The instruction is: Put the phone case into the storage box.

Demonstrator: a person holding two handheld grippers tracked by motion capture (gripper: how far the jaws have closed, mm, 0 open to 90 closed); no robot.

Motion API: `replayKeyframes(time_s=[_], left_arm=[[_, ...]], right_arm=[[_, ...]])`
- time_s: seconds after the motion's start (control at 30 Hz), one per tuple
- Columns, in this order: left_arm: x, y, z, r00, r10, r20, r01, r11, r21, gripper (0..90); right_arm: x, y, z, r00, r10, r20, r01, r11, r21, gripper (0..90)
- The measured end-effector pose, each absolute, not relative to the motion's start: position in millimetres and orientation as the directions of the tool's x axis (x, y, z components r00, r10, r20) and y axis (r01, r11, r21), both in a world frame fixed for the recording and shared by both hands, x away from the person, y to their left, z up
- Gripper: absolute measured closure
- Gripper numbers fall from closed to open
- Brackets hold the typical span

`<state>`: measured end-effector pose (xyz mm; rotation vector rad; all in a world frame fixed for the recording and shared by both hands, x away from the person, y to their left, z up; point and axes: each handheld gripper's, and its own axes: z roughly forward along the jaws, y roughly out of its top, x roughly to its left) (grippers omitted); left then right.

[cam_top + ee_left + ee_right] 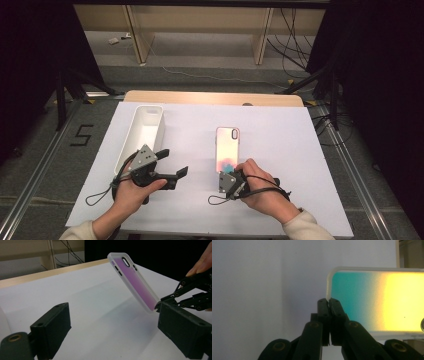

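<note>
Hands come in from the near edge of a white tabletop (pixel 280 130), each holding a black gripper. On the right, the right hand (pixel 262 192) has its forearm angled in from the lower right, its fingers curled over the right gripper (pixel 226 172), which points away from the person. Its jaws are pressed together on the near edge of a phone case (pixel 227 147), pinching the clear rim by one corner. The case is see-through with a pink, teal and yellow sheen; it is tilted, its near end at the jaws and its camera-hole end raised and pointing toward the far side of the tabletop. Seen from the left gripper's camera, the case (pixel 135 280) slopes up off the surface, casting a shadow below.

On the left, the left hand (pixel 132 192) grips the left gripper (pixel 172 162) from below, wrist bent, forearm coming up from the lower left. This gripper points rightward toward the case, well apart from it. Its jaws stand wide apart with nothing between them. Just beyond it lies a long white tray (pixel 161 125), set lengthwise along the left part of the tabletop.
</note>
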<state>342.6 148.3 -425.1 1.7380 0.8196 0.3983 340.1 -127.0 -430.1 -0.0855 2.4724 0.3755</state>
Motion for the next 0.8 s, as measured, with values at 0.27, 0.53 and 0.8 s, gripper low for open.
replayKeyframes(time_s=[0.27, 0.53, 0.8], left_arm=[[352.7, 135.9, -425.1, 0.700, 0.698, -0.153, 0.349, -0.147, 0.926, 12.9], [361.4, 118.8, -424.5, 0.712, 0.686, -0.153, 0.353, -0.161, 0.922, 15.0], [370.7, 105.1, -424.6, 0.712, 0.681, -0.171, 0.370, -0.157, 0.916, 16.2]], right_arm=[[339.8, -123.4, -428.1, -0.795, 0.021, -0.606, -0.166, 0.954, 0.250, 89.1], [337.7, -121.1, -427.3, -0.793, 0.039, -0.608, -0.150, 0.955, 0.257, 89.1], [338.4, -119.2, -426.7, -0.789, 0.021, -0.615, -0.172, 0.952, 0.252, 89.1]])
